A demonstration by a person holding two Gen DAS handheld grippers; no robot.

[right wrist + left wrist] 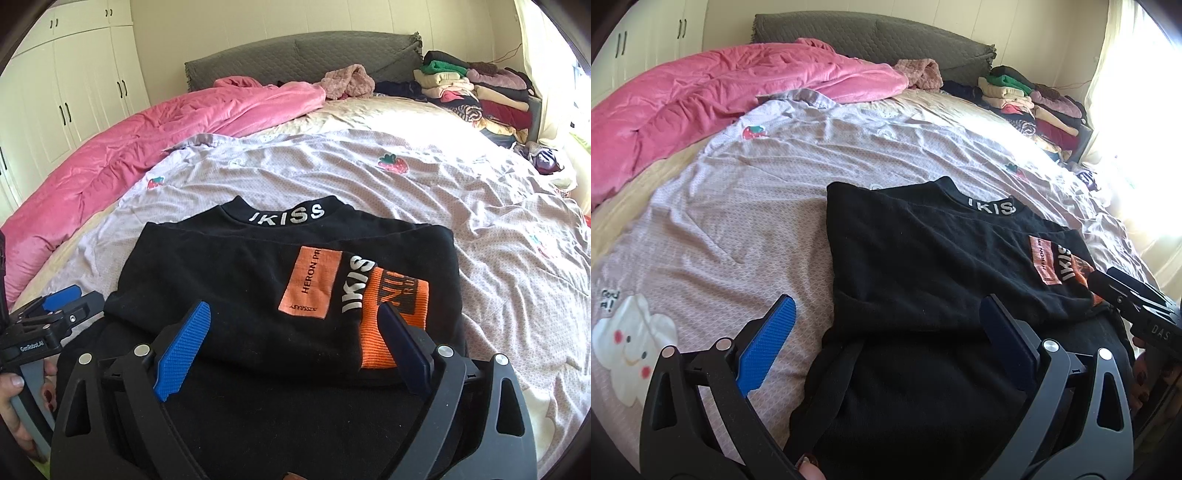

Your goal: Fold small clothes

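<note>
A black top (236, 280) lies folded on a bed covered by a pale lilac sheet (406, 192) printed with strawberries, its collar lettered "IKISS" pointing toward the grey quilted headboard (295, 55). An orange patch reading "HERON PR" (314, 284) and an orange ribbed band (384, 325) show on the folded-over upper layer, which rests across the garment's lower half nearest the cameras. The right gripper (295, 343) hangs just above the near edge of the fold with its blue-padded jaws spread wide and nothing pinched between them; the cloth lies flat below. The left gripper (886, 332) is likewise released, jaws wide apart, one blue pad (768, 343) over the bare sheet and the other over the top's left side, with no fabric caught. In the right wrist view the left gripper appears at the left edge, held by a hand (14, 391) with dark-painted nails. In the left wrist view the right gripper (1137, 302) shows at the right edge, over the corner of the top that carries the orange patch. A crumpled pink duvet (713, 99) is bunched along the far left side of the bed, and a stack of folded clothes (1034, 99) sits in the far right corner near a bright, curtained window (1134, 92). White wardrobe doors (74, 85) stand behind the bed on the left.
</note>
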